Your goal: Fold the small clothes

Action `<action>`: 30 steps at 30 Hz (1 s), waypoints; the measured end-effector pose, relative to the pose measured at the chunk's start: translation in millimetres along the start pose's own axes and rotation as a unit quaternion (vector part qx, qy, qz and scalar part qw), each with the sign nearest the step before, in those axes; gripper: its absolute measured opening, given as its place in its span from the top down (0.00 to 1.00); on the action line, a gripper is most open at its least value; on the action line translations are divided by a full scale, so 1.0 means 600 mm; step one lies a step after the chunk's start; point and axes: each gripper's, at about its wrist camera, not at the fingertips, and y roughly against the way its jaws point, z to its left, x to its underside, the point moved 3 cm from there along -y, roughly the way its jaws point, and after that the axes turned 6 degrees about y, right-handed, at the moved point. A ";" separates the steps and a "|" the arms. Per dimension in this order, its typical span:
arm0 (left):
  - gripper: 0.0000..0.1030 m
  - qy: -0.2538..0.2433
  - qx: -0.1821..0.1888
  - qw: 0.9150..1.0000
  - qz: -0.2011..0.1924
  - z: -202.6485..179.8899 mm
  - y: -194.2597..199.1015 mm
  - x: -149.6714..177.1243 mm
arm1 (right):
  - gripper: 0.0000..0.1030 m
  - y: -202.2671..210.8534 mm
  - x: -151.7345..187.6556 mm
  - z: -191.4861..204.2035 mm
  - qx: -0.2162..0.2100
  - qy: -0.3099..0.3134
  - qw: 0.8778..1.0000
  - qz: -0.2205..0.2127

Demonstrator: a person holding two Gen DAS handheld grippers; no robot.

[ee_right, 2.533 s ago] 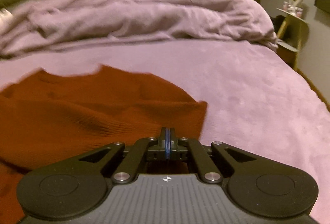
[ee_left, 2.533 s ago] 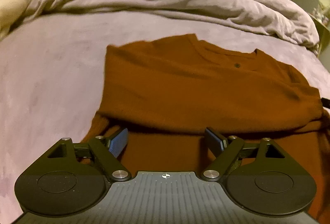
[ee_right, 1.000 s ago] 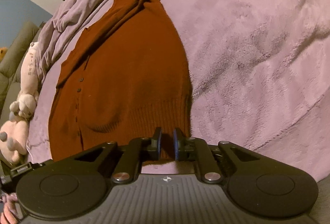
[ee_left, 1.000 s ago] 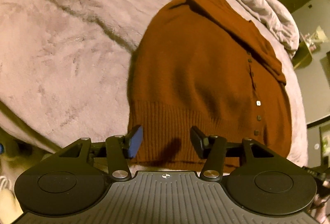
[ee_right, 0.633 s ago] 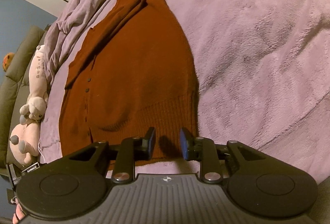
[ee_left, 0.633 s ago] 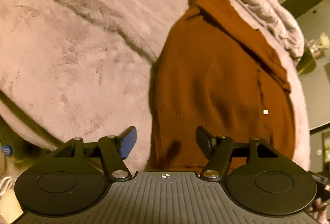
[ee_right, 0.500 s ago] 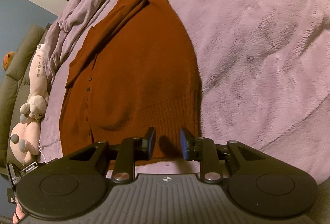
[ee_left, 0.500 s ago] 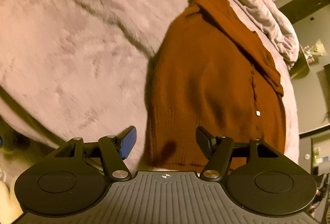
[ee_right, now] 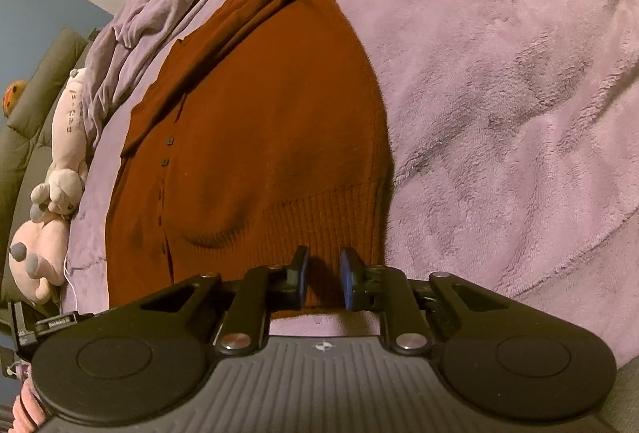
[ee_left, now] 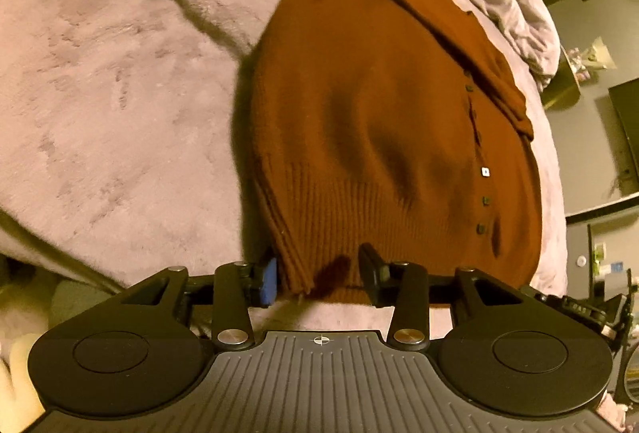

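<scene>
A rust-brown knitted cardigan [ee_left: 383,121] with a row of small buttons lies flat on a mauve fleece bed cover [ee_left: 120,74], sleeves folded across its top. My left gripper [ee_left: 319,279] is open, its jaws straddling the left corner of the ribbed hem. In the right wrist view the cardigan [ee_right: 259,137] fills the middle; my right gripper [ee_right: 323,279] is open a little, its jaws on either side of the ribbed hem near its right corner.
A crumpled mauve duvet [ee_right: 159,6] lies beyond the cardigan. A pink plush toy [ee_right: 52,173] lies at the left edge of the bed. The bed's near edge runs just under both grippers. A side table [ee_left: 567,89] stands at the far right.
Both grippers went from the cardigan's top to its bottom hem. The right gripper opened from shut. The left gripper narrowed and slid right onto the hem's left corner.
</scene>
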 end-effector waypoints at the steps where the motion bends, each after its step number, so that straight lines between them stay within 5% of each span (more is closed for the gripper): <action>1: 0.60 -0.001 0.001 1.000 0.001 -0.001 -0.002 -0.001 | 0.83 -0.001 0.000 0.000 0.001 0.001 1.000 0.000; 3: 0.93 -0.007 -0.007 1.000 0.003 -0.002 -0.005 -0.002 | 0.84 -0.003 0.000 0.004 0.007 0.010 1.000 0.002; 7: 0.93 -0.018 -0.015 1.000 0.006 -0.010 -0.007 -0.002 | 0.93 -0.003 -0.003 0.018 0.017 0.038 0.999 0.008; 12: 0.94 -0.034 0.030 0.999 -0.022 -0.053 0.027 -0.014 | 1.00 0.004 -0.017 0.038 -0.011 0.047 0.999 0.009; 17: 0.94 -0.062 0.069 0.992 -0.084 -0.118 0.075 -0.073 | 1.00 0.026 -0.086 0.079 -0.055 0.055 0.996 -0.038; 21: 0.94 -0.077 0.082 0.988 -0.105 -0.160 0.079 -0.118 | 1.00 0.039 -0.145 0.097 -0.038 0.071 0.994 -0.073; 24: 0.94 -0.099 0.083 0.986 -0.101 -0.182 0.064 -0.121 | 0.93 0.035 -0.140 0.084 -0.024 0.066 0.996 -0.046; 27: 0.94 -0.091 0.082 0.988 -0.093 -0.178 0.049 -0.110 | 0.75 0.025 -0.096 0.052 0.007 0.049 0.999 -0.008; 30: 0.94 -0.080 0.079 0.989 -0.097 -0.162 0.048 -0.105 | 0.74 0.023 -0.047 0.011 0.018 0.003 1.000 0.017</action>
